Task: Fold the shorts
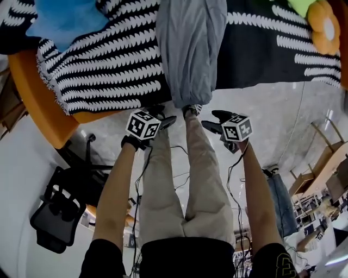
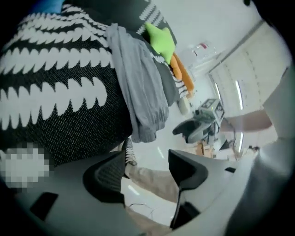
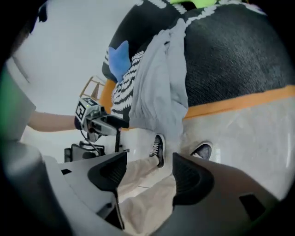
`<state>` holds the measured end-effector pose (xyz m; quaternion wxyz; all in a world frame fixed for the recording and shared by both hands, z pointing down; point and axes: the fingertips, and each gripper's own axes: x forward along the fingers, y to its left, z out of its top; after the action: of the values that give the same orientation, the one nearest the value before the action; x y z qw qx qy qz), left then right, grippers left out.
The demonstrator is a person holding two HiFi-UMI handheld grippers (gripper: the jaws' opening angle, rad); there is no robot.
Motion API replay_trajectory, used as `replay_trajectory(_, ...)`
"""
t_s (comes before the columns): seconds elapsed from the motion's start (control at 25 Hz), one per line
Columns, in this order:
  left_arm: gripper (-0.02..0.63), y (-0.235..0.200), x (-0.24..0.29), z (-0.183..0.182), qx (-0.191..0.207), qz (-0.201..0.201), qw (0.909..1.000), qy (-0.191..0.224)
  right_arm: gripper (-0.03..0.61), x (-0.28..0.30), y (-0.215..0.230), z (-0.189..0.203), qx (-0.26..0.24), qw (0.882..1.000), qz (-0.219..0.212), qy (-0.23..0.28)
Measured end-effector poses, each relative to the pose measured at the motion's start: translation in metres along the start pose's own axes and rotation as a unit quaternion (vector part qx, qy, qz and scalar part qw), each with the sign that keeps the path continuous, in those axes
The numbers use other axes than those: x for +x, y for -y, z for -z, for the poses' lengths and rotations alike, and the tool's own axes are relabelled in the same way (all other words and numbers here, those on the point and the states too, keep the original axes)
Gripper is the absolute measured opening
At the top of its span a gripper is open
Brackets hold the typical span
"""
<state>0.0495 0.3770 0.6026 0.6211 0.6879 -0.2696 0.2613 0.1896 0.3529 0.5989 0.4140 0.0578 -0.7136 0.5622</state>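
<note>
Grey shorts (image 1: 190,49) look folded lengthwise, hang over table (image 1: 33,87) edge; cross fold likely left. Left gripper (image 1: 162,117), right gripper (image 1: 215,120): jaws apart, empty.

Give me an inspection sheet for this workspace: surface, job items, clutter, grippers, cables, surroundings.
Surface: table with an orange rim, covered by a black-and-white patterned cloth.
Job's things: grey shorts lie on the cloth, one end hanging over the near edge.
Clutter: blue item, green item, orange flower-shaped item at the far side.
Grippers: left gripper open, empty; right gripper open, empty.
Cables: black cable hangs beside the person's legs.
Surroundings: black office chair, wooden chairs, pale floor.
</note>
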Motion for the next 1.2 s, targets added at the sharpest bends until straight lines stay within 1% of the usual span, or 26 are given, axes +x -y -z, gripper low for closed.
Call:
replay_trajectory(0.04, 0.301, 0.0, 0.003, -0.006, -0.025, 0.016, 0.9995, 0.011, 0.334, -0.004, 0.004, 0.002, 0.024, 1.0, -0.016, 0.005)
replay_trajectory(0.08, 0.302, 0.0, 0.007, -0.013, -0.044, 0.028, 0.9985, 0.02, 0.35, -0.009, 0.012, -0.001, 0.051, 0.998, -0.026, 0.022)
replay_trajectory(0.16, 0.314, 0.002, 0.021, -0.025, -0.065, 0.045, 0.9965, 0.026, 0.355, -0.014, 0.031, -0.019, 0.097, 0.992, -0.032, 0.075)
replay_trajectory(0.2, 0.324, 0.004, 0.029, -0.031, -0.075, 0.051, 0.9955, 0.028, 0.362, -0.014, 0.039, -0.029, 0.112, 0.988, -0.034, 0.098)
replay_trajectory(0.28, 0.328, 0.006, 0.043, -0.041, -0.104, 0.061, 0.9919, 0.038, 0.362, -0.008, 0.05, -0.047, 0.126, 0.984, -0.043, 0.123)
replay_trajectory(0.4, 0.331, 0.008, 0.06, -0.053, -0.16, 0.085, 0.9813, 0.065, 0.351, 0.006, 0.055, -0.068, 0.124, 0.982, -0.054, 0.133)
replay_trajectory(0.48, 0.337, 0.005, 0.067, -0.053, -0.181, 0.097, 0.976, 0.073, 0.336, 0.014, 0.059, -0.078, 0.13, 0.98, -0.055, 0.138)
replay_trajectory(0.52, 0.339, 0.003, 0.069, -0.049, -0.183, 0.098, 0.9756, 0.07, 0.331, 0.018, 0.061, -0.08, 0.134, 0.98, -0.057, 0.138)
replay_trajectory(0.64, 0.348, -0.004, 0.068, -0.035, -0.175, 0.098, 0.9784, 0.049, 0.272, 0.023, 0.057, -0.082, 0.129, 0.981, -0.065, 0.126)
replay_trajectory(0.72, 0.354, -0.006, 0.066, -0.037, -0.183, 0.102, 0.9762, 0.057, 0.212, 0.018, 0.054, -0.083, 0.122, 0.983, -0.07, 0.12)
replay_trajectory(0.76, 0.354, -0.007, 0.064, -0.042, -0.192, 0.105, 0.9732, 0.07, 0.194, 0.015, 0.054, -0.082, 0.123, 0.982, -0.074, 0.12)
replay_trajectory(0.88, 0.351, -0.002, 0.061, -0.055, -0.222, 0.128, 0.9606, 0.107, 0.147, 0.01, 0.056, -0.077, 0.14, 0.979, -0.082, 0.122)
replay_trajectory(0.92, 0.314, 0.0, 0.061, -0.056, -0.221, 0.129, 0.9603, 0.11, 0.13, 0.008, 0.055, -0.076, 0.145, 0.979, -0.08, 0.123)
replay_trajectory(0.96, 0.228, 0.0, 0.06, -0.056, -0.214, 0.124, 0.9628, 0.109, 0.116, 0.007, 0.054, -0.076, 0.147, 0.978, -0.079, 0.124)
replay_trajectory(1.0, 0.178, -0.001, 0.058, -0.056, -0.205, 0.116, 0.9661, 0.107, 0.108, 0.007, 0.05, -0.077, 0.149, 0.977, -0.081, 0.126)
replay_trajectory(1.12, 0.092, -0.001, 0.049, -0.053, -0.189, 0.101, 0.9717, 0.099, 0.09, 0.012, 0.035, -0.076, 0.145, 0.978, -0.077, 0.125)
replay_trajectory(1.2, 0.078, 0.003, 0.039, -0.048, -0.186, 0.097, 0.9729, 0.096, 0.078, 0.015, 0.026, -0.073, 0.141, 0.98, -0.062, 0.124)
